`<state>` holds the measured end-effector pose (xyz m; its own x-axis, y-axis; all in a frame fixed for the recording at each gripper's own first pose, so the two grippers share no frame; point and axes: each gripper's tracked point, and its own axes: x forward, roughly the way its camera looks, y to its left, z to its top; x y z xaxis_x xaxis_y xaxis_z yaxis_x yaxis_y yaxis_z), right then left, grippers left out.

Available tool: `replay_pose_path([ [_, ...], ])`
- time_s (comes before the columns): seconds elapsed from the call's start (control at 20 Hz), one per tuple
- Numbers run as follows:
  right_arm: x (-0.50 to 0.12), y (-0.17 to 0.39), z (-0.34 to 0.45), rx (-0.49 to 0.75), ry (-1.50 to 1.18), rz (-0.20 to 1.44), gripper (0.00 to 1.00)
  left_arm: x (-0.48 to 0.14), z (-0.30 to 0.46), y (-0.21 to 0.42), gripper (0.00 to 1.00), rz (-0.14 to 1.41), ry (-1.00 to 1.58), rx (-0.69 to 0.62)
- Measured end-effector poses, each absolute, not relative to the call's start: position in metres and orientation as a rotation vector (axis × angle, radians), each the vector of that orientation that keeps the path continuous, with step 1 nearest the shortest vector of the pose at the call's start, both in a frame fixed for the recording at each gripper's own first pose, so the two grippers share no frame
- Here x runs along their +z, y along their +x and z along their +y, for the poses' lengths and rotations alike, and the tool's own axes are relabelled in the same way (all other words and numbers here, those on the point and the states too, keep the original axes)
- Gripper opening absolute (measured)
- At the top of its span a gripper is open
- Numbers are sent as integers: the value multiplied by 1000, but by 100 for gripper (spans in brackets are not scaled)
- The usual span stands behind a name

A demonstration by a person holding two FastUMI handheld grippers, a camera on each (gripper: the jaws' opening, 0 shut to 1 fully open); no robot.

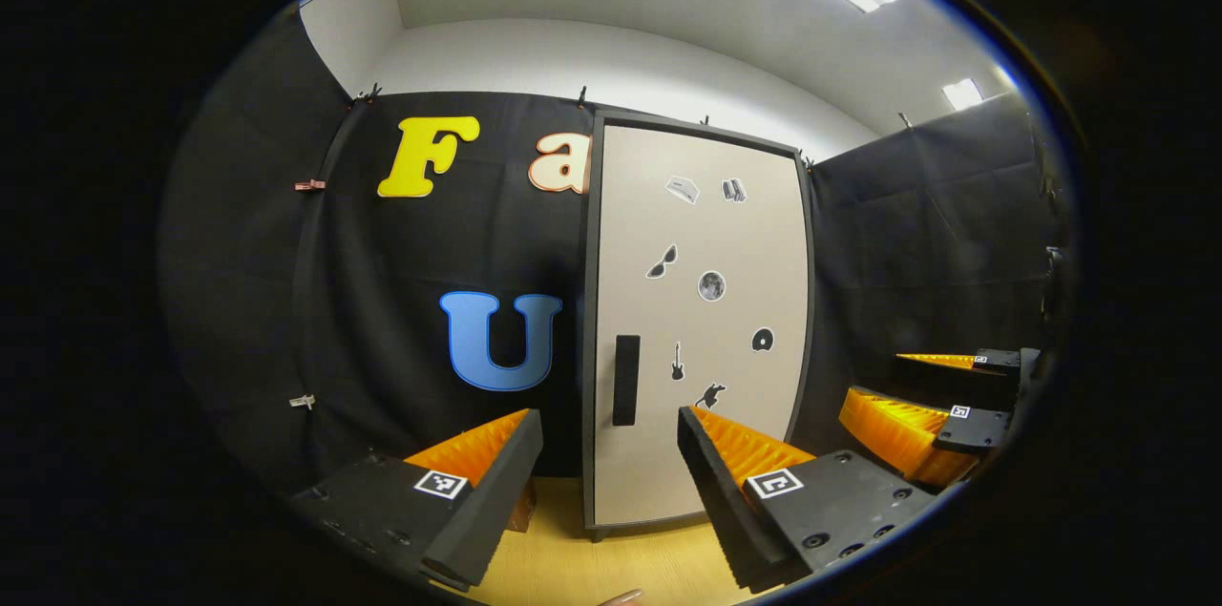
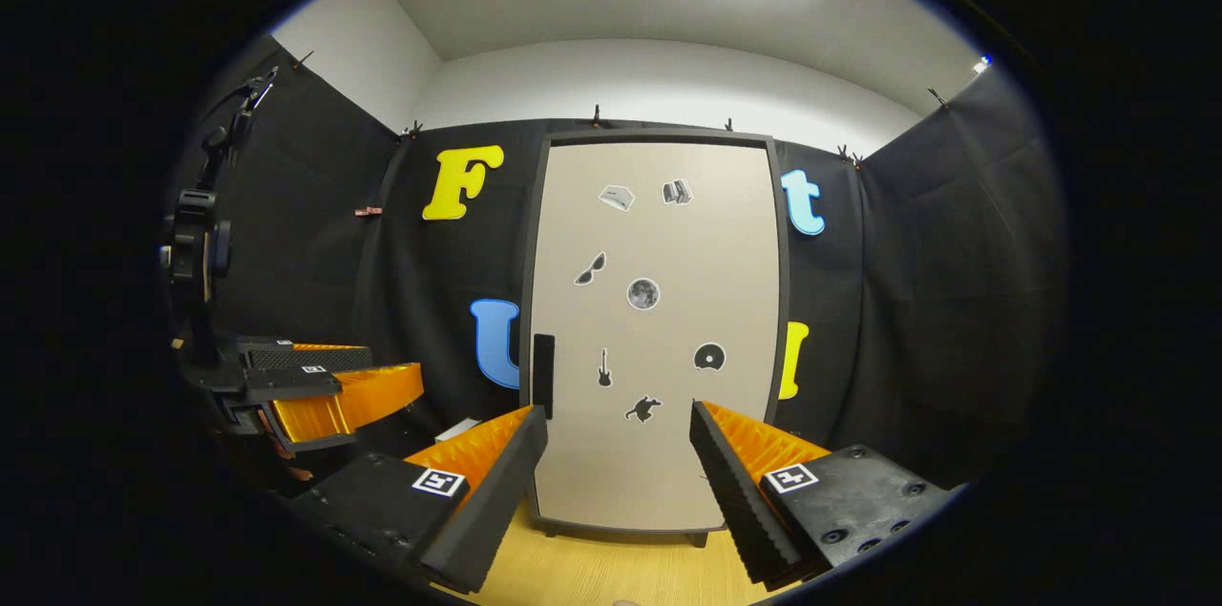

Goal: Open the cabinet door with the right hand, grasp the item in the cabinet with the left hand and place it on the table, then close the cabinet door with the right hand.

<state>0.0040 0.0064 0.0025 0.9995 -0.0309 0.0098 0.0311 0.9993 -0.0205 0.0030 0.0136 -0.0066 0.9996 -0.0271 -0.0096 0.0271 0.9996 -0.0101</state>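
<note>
Ribbed pads are facing each other across a wide gap on your left claw (image 1: 609, 477), so it is standing spread with nothing between them. Your right claw (image 2: 619, 477) is spread the same way and gripping nothing; in the left gripper view it is also showing at the right edge (image 1: 931, 406), partly cut off. In the right gripper view, your left claw is sitting at the left edge (image 2: 329, 386), its rear lost in the dark.

Beyond both claws, the cabinet (image 2: 659, 329) is standing upright on the pale wooden surface (image 2: 611, 573), against the black cloth wall. Its door (image 1: 702, 320) is lying closed, so the item inside is staying hidden. That door is beige in a dark frame, with a dark vertical handle (image 2: 543, 375) near its left edge and small stickers (image 2: 643, 293) scattered over it, too small to make out well.
</note>
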Motion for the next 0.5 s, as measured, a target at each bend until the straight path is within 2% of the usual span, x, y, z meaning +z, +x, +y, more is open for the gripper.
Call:
replay_pose_path([
  [0.5,-4,0,22,-68,-14,-3,98,-11,32,-8,90,17,-1,-49],
])
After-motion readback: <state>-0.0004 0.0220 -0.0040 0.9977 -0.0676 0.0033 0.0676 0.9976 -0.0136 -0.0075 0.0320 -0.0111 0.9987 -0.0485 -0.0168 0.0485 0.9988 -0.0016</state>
